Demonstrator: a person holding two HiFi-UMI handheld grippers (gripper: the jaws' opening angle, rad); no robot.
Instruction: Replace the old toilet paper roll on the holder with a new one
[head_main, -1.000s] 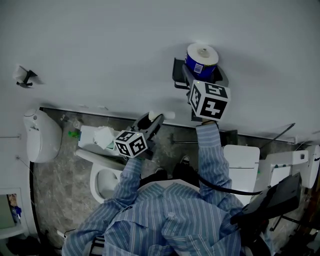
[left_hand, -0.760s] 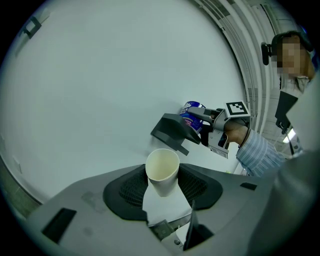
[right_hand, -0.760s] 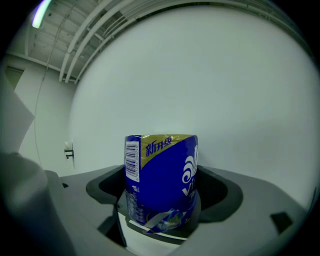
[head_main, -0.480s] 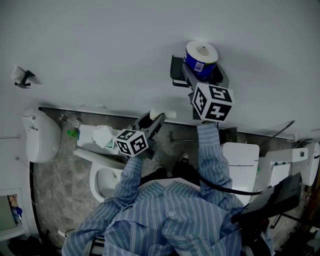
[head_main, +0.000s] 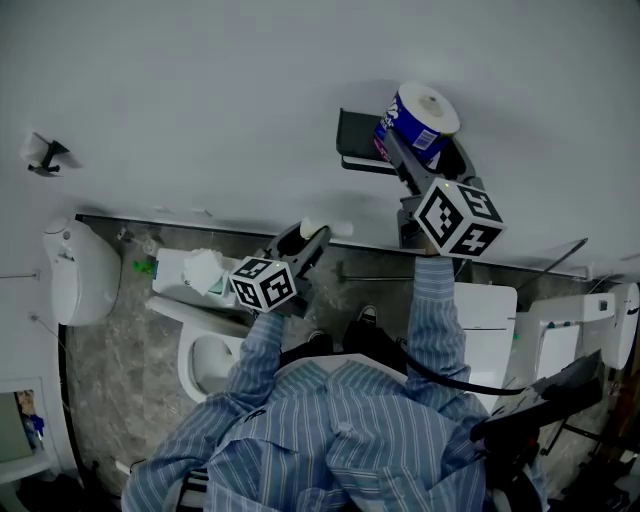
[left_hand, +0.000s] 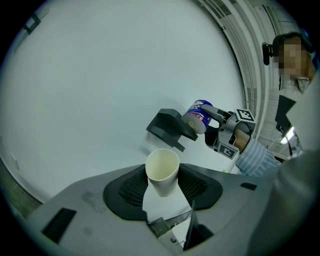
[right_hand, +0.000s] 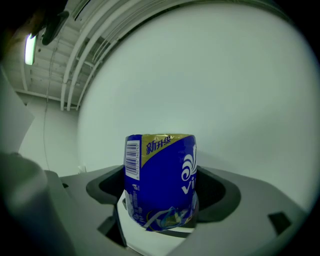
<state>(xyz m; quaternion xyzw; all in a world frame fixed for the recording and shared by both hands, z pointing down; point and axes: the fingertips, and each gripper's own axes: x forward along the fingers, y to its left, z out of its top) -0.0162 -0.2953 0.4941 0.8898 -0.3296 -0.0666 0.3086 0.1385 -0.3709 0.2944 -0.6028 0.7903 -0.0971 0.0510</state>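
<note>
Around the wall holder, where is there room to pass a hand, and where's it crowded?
Open: bare wall above and left of the holder, to the wall fitting. Crowded: the holder's right side, filled by the right gripper and its wrapped roll; below it, the left gripper with the cardboard core. A tissue pack sits on the tank top.

The new roll (right_hand: 160, 180) wears glossy, crinkled blue plastic wrap. The cardboard tube (left_hand: 162, 170) looks matt and smooth. The holder (left_hand: 167, 126) is dark and matt.
</note>
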